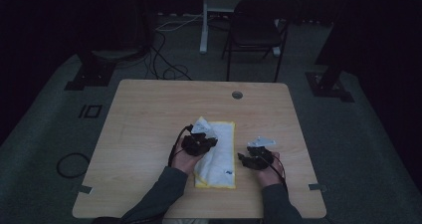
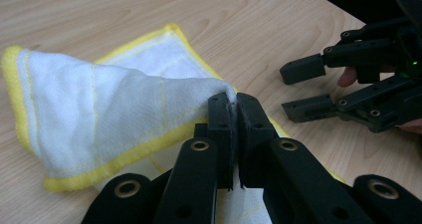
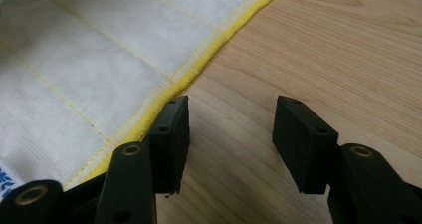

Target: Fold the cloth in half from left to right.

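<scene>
Wooden bench [image 1: 149, 114], pale grain, carries a white cloth [image 1: 221, 152] w/ yellow hem, lying roughly mid-bench, nearer the person's edge. Going L to R in the high view: left sleeve and hand come in from the bottom, holding the left claw [image 1: 211, 143] over the cloth's left part; cloth itself runs lengthwise away from the person; right claw [image 1: 242, 158] sits just beside the cloth's right hem, over bare wood. Left gripper view: left claw [image 2: 232, 102] is pinched tight on a fold of the cloth [image 2: 99, 104], fabric squeezed between the two pads, w/ that corner lifted off the bench and draped back over the rest, so the yellow hem shows along its lower edge. Right claw [image 2: 293, 89] shows farther off at that view's right, jaws apart. Right gripper view: right claw [image 3: 230, 134] is wide open, nothing betw. the pads, bare wood below; its left pad is just at the yellow hem [image 3: 199, 67] of the cloth, touching or not I can't tell.
</scene>
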`<control>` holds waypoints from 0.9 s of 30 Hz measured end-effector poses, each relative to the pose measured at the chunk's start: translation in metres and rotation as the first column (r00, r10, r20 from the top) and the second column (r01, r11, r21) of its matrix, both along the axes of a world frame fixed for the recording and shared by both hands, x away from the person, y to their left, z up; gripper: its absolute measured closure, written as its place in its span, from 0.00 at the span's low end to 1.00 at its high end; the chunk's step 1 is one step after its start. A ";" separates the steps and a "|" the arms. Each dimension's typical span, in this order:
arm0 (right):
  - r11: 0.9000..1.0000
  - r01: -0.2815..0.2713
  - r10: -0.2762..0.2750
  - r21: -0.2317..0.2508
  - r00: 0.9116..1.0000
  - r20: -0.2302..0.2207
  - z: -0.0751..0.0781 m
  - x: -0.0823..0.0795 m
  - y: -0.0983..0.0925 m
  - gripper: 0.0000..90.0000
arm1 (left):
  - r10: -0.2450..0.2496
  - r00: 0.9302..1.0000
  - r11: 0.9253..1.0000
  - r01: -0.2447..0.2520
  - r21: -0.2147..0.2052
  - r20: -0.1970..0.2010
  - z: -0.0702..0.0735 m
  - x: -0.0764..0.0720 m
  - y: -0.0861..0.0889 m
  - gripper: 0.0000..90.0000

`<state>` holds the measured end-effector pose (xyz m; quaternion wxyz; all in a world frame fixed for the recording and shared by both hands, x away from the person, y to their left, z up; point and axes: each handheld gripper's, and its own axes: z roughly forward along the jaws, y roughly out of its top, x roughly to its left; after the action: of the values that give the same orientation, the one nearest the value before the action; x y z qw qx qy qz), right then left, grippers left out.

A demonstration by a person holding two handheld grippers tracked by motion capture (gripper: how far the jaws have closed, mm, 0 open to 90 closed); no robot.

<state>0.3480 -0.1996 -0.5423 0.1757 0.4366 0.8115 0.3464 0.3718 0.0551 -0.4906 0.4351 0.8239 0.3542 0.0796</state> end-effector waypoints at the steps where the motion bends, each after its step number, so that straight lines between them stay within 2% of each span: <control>1: 1.000 0.000 0.000 0.000 1.000 0.000 0.000 0.000 0.000 0.54 | -0.002 1.000 1.000 0.002 0.002 -0.001 0.000 0.001 -0.001 0.96; 6: 1.000 0.000 0.000 -0.001 1.000 0.001 0.000 0.000 0.000 0.54 | -0.011 1.000 1.000 0.011 -0.001 -0.012 -0.001 0.004 -0.008 0.96; 15: 1.000 0.000 0.000 0.000 1.000 0.001 0.000 0.000 0.000 0.54 | -0.035 0.999 0.999 0.036 0.030 -0.042 -0.011 0.008 -0.024 0.96; 17: 1.000 -0.001 0.001 -0.001 1.000 0.002 0.000 0.000 0.000 0.54 | -0.041 0.998 0.999 0.042 0.032 -0.054 -0.014 0.009 -0.026 0.93; 19: 1.000 -0.001 0.001 0.000 1.000 0.002 0.000 0.000 0.000 0.54 | -0.037 0.998 0.999 0.039 0.028 -0.054 -0.015 0.009 -0.024 0.86; 21: 1.000 -0.001 0.001 -0.001 1.000 0.001 0.000 0.000 0.000 0.54 | -0.031 0.998 0.999 0.032 0.023 -0.049 -0.013 0.007 -0.021 0.84; 27: 1.000 -0.001 0.001 -0.002 1.000 0.002 0.000 0.000 0.000 0.54 | -0.011 1.000 0.999 0.011 0.030 -0.021 -0.007 -0.001 -0.002 0.84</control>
<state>0.3478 -0.1995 -0.5424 0.1768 0.4355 0.8121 0.3459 0.3703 0.0528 -0.4974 0.4195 0.8331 0.3529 0.0737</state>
